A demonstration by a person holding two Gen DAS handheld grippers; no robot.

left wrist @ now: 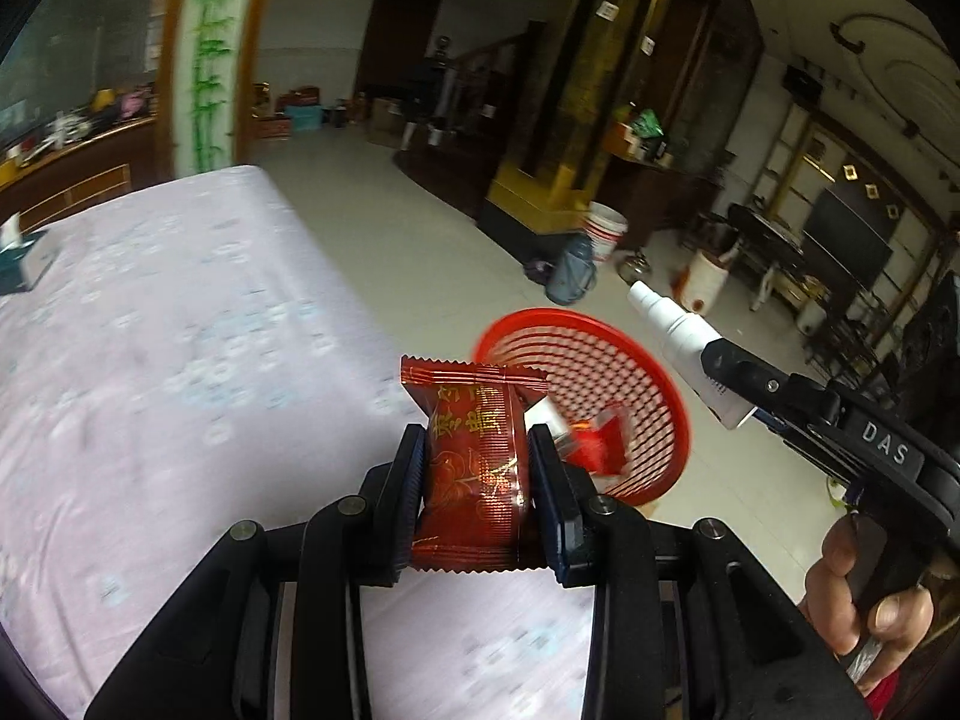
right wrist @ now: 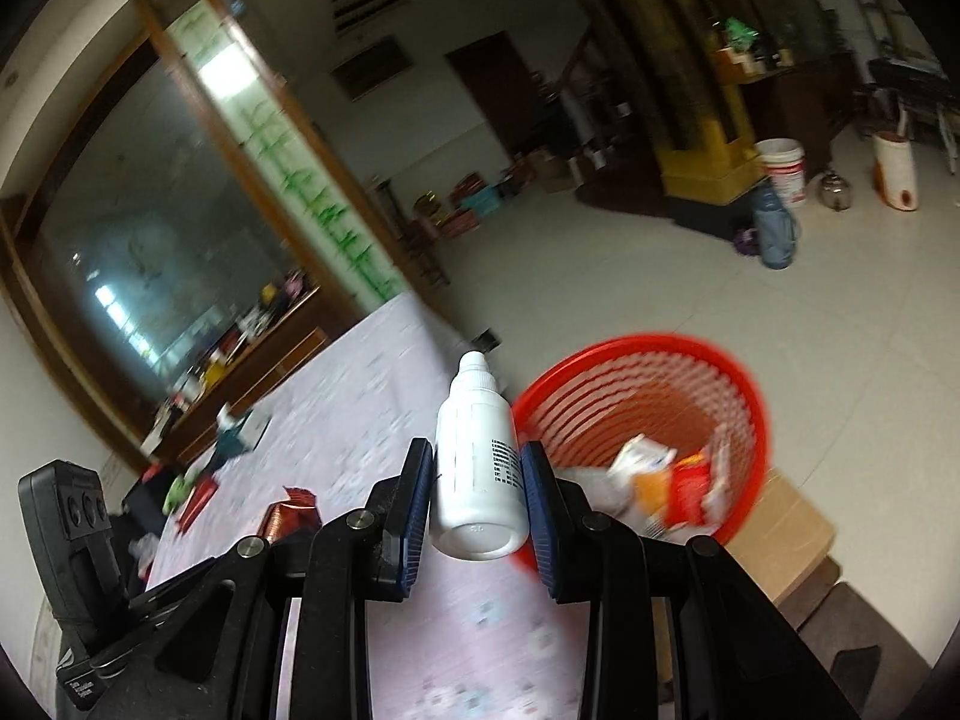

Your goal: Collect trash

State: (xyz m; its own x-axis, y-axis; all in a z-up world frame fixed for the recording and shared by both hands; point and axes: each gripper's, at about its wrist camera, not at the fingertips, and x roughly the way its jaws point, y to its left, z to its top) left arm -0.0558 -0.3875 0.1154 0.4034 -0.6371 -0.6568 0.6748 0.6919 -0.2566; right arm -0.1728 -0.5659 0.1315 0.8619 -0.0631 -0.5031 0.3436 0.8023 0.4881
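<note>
Left wrist view: left tool (left wrist: 477, 468) at frame centre-bottom, its two blue pads clamped on a red foil snack packet (left wrist: 474, 468) w/ gold print, packet upright between the pads. Below and left of it, a counter (left wrist: 180, 312) under a pale lilac floral cloth. Just right of the packet, past the counter edge, a red mesh basket (left wrist: 606, 372) holding some red and white wrappers. At right edge, right tool (left wrist: 729, 375) seen side-on, gripping a white plastic bottle (left wrist: 678, 336) pointing toward upper left; a hand (left wrist: 870, 594) holds its handle at lower right. A teal tissue box (left wrist: 24, 258) sits at far left on the counter.

Right wrist view: right tool (right wrist: 477, 492) at centre-bottom, pads closed on the white bottle (right wrist: 477, 468), cap away from camera, printed label facing right. Red basket (right wrist: 648, 432) just right of it, w/ white, orange and red wrappers inside, blurred. Counter (right wrist: 360, 420) runs from bottom centre to mid-left. At lower left, part of the left tool (right wrist: 294, 510) w/ the red packet (right wrist: 288, 516).
</note>
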